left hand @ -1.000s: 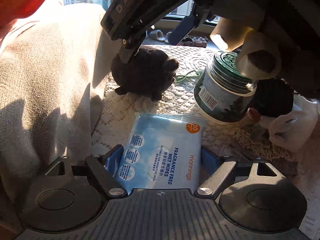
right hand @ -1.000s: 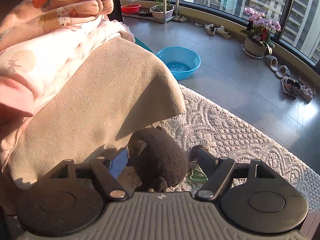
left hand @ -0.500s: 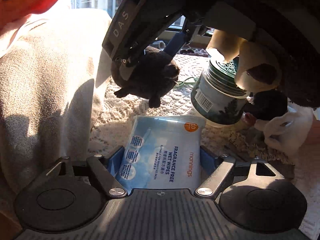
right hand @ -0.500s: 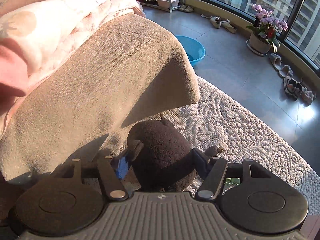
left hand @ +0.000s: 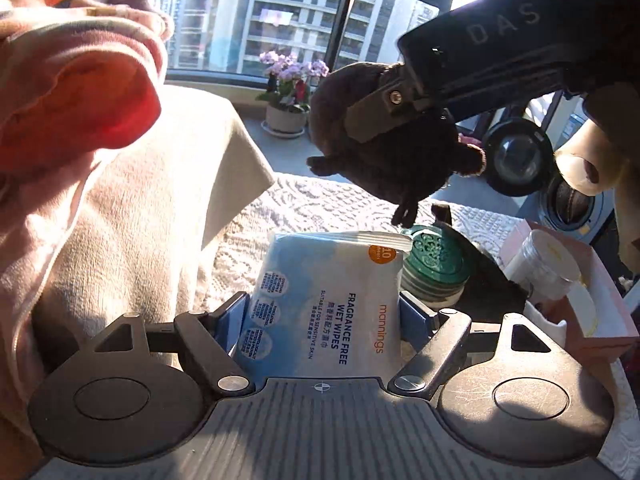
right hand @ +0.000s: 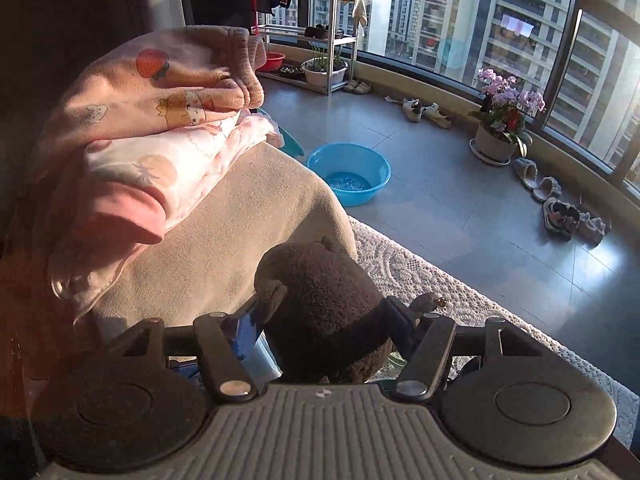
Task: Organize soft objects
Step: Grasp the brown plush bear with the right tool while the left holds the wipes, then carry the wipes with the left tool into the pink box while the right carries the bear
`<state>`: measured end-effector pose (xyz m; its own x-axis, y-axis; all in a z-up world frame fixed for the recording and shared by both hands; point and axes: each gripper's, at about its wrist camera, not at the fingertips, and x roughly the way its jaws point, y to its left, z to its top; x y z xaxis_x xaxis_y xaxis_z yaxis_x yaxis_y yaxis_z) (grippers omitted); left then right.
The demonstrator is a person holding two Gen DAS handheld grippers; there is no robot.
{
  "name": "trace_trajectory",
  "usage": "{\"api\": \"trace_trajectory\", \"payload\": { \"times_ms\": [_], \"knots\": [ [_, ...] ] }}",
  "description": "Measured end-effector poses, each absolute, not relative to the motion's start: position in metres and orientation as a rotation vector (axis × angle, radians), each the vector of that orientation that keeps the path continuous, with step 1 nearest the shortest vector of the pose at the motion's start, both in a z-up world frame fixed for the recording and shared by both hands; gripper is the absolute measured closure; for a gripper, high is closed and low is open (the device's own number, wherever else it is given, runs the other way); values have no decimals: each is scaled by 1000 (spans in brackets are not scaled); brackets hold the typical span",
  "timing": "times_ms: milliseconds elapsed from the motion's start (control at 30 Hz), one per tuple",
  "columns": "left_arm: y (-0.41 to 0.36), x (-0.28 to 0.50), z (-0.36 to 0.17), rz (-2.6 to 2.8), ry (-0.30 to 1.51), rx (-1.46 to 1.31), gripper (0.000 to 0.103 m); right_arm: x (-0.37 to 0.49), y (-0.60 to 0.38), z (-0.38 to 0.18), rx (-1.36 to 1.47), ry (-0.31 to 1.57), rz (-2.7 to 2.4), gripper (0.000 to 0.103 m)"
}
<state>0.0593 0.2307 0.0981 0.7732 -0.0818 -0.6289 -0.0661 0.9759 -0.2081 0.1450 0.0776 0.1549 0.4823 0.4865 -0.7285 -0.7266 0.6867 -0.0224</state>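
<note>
My left gripper [left hand: 324, 312] is shut on a blue and white pack of wet wipes [left hand: 328, 304] and holds it above the lace cloth [left hand: 304, 204]. My right gripper [right hand: 320, 320] is shut on a dark brown plush toy [right hand: 320, 304]. In the left wrist view the plush toy [left hand: 384, 152] hangs in the air from the right gripper, above the wipes. A beige towel [right hand: 224, 248] lies to the left, with folded pink printed cloths [right hand: 160, 120] stacked on it.
A green-lidded jar [left hand: 434, 264] stands right of the wipes. A pink box [left hand: 576, 280] with a white container sits at the right. On the floor are a blue basin [right hand: 348, 174], a potted orchid [right hand: 500, 128], shoes and a metal rack [right hand: 320, 40].
My right gripper closed on the brown plush toy and lifted it off the lace cloth. My left gripper rose with the wipes pack and tilted upward.
</note>
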Motion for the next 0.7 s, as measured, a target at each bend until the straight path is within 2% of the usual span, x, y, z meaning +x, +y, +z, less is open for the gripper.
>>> {"api": "trace_trajectory", "payload": {
  "times_ms": [333, 533, 700],
  "knots": [
    [185, 76, 160, -19, 594, -161, 19, 129, -41, 211, -222, 624, 670, 39],
    [113, 96, 184, -109, 557, -100, 19, 116, -135, 231, -145, 533, 578, 39],
    [34, 110, 180, -226, 569, -34, 19, 109, -211, 230, -121, 507, 443, 39]
  ]
}}
